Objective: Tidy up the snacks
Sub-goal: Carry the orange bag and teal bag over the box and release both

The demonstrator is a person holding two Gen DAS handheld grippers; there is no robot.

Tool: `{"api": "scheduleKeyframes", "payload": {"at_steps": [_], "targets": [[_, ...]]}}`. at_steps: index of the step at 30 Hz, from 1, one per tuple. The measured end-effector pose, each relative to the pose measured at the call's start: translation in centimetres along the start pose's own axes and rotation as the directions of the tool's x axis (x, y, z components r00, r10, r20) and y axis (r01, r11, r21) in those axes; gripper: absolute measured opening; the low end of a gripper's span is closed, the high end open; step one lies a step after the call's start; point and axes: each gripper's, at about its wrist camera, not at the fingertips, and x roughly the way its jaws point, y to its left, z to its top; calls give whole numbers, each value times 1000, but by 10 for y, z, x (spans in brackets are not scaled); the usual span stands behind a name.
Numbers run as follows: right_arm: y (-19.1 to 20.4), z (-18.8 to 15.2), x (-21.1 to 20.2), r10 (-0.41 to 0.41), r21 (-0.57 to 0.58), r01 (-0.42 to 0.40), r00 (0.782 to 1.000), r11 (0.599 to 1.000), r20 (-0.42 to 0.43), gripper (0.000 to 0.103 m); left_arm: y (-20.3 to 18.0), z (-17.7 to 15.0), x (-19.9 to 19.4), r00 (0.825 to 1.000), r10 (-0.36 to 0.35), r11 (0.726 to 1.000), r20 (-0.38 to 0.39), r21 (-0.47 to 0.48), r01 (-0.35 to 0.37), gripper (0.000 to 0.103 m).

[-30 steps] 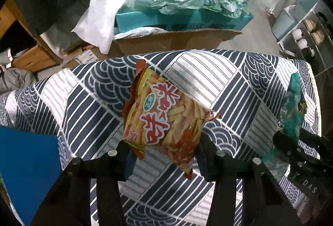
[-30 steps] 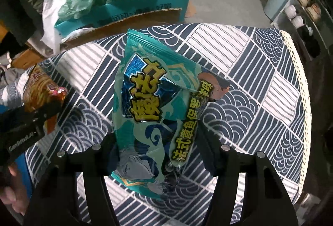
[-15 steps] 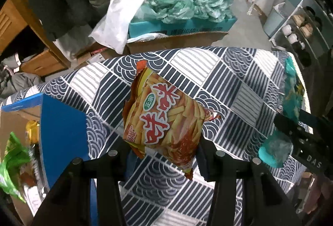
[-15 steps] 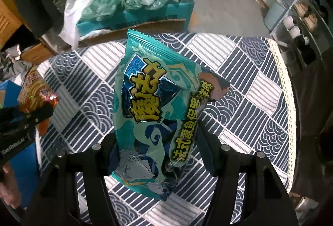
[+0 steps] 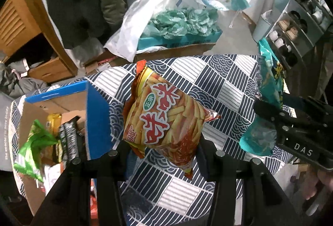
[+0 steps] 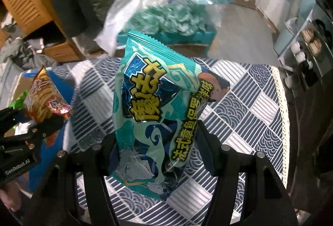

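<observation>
My left gripper (image 5: 162,151) is shut on an orange snack bag (image 5: 166,117) printed with fries, held in the air above the patterned tablecloth (image 5: 218,80). In the right wrist view my right gripper (image 6: 156,142) is shut on a teal snack bag (image 6: 154,105) with yellow lettering, also lifted off the cloth. Each gripper shows in the other's view: the right gripper (image 5: 268,122) with the teal bag (image 5: 268,80) at the right edge, the left gripper (image 6: 43,128) with the orange bag (image 6: 44,99) at the left edge. An open blue cardboard box (image 5: 95,113) at left holds several snack packs.
Behind the table a teal box (image 5: 179,38) full of green wrapping sits on cardboard, with a white plastic bag (image 5: 129,30) draped beside it. A wooden cabinet (image 5: 22,24) stands at the back left, shelves with cups (image 5: 295,34) at the right. A person's fingers (image 5: 320,186) show lower right.
Both grippers have risen with their bags, so the table looks smaller and farther. The blue box with snacks has come into the left wrist view at left.
</observation>
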Motion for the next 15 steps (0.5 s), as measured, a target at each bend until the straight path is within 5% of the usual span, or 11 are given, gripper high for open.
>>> {"api": "scheduleKeyframes", "payload": {"at_steps": [15], "targets": [[82, -9, -49, 113, -133, -106, 993, 985, 45, 64, 45, -43, -64, 990, 49, 998, 129, -46, -43, 49]]}}
